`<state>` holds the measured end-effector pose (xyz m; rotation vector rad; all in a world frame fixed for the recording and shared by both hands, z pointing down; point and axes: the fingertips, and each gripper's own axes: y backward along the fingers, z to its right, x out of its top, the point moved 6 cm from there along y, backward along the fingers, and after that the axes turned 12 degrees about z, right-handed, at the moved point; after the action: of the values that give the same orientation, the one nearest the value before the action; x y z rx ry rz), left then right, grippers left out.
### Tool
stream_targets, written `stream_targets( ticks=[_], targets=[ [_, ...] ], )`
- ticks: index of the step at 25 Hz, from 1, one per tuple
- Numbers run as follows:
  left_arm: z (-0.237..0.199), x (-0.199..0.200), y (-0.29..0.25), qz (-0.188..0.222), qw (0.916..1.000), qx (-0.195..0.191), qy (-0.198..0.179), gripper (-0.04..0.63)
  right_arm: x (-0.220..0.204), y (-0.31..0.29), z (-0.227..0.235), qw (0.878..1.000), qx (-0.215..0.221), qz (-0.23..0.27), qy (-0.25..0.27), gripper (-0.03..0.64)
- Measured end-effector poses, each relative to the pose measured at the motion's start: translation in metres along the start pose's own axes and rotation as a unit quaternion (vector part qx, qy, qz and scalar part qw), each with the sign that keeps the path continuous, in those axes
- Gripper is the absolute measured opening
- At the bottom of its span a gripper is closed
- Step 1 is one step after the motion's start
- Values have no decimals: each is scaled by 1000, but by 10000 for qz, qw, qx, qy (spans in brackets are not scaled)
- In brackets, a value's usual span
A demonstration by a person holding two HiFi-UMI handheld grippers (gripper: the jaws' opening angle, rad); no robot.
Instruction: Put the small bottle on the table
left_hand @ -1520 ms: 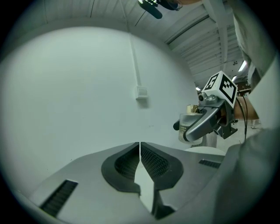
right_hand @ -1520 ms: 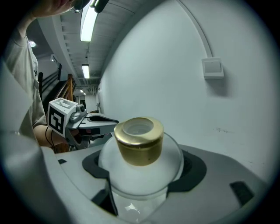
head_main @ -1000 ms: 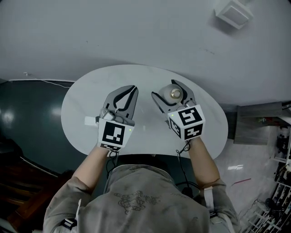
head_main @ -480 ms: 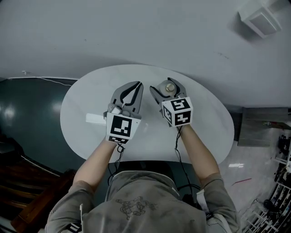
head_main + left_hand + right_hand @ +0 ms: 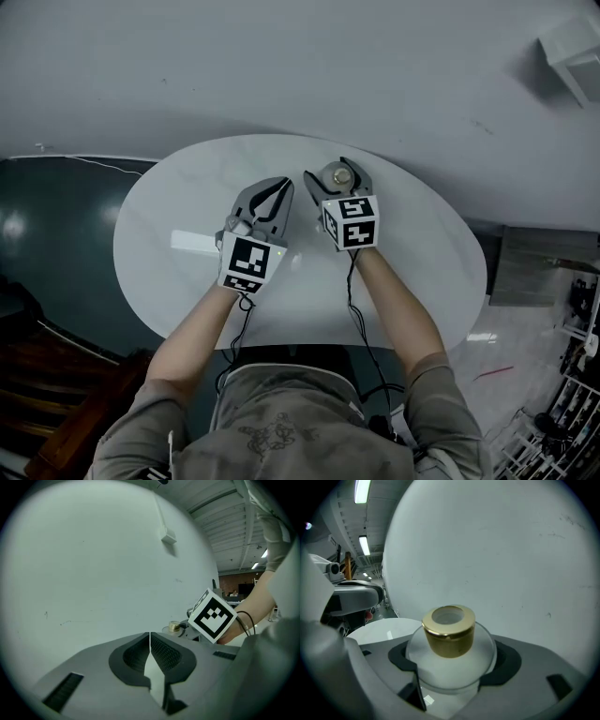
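Gripping the gold-capped small bottle (image 5: pixel 450 670) upright by its round body in the right tool (image 5: pixel 336 173), over the far part of the white tabletop (image 5: pixel 412 244). Just beside, with the left tool (image 5: pixel 279 185) pressed fully together on nothing.

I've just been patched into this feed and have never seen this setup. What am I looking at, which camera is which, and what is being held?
There is no robot arm. A person stands over a white oval table with a hand-held two-jaw gripper in each hand. The cubes with black-and-white squares are parts of the grippers. The head view comes from a camera on the person's head, looking down. The two gripper views come from cameras riding on each gripper, looking along its jaws. The left gripper is shut, with nothing between its jaws. The right gripper clasps the small bottle, round and frosted with a gold cap. Whether the bottle touches the table cannot be told. A small white piece shows beside the left gripper; I can't say what it is.
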<state>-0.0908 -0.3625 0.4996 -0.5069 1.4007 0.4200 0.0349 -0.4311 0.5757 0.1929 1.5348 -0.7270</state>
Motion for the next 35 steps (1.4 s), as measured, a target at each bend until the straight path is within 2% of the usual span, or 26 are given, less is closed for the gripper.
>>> stream_targets(
  ticks=[6,12,17,23,31,35],
  targets=[
    [-7,-34,-11,-128,9994,-20,323,23,-24,-22,6,10000,-38,31,-52,341],
    [-13,-50,-11,-293,9991,-55,302,23,-42,-38,4,9999,-104,-76,-10,341],
    [-11,-57,-12,-322,9988,-102,349,23,-55,-50,5,9997,-177,-144,-35,341],
    [-11,-65,-11,-407,9983,-137,385,23,-53,-62,2,9996,-205,-12,215,341],
    [-12,-60,-10,-432,9984,-81,349,23,-53,-61,1,9999,-66,-21,-140,344],
    [-10,-53,-10,-485,9985,-104,214,23,-46,-52,1,9999,-83,-38,-58,345]
  ],
)
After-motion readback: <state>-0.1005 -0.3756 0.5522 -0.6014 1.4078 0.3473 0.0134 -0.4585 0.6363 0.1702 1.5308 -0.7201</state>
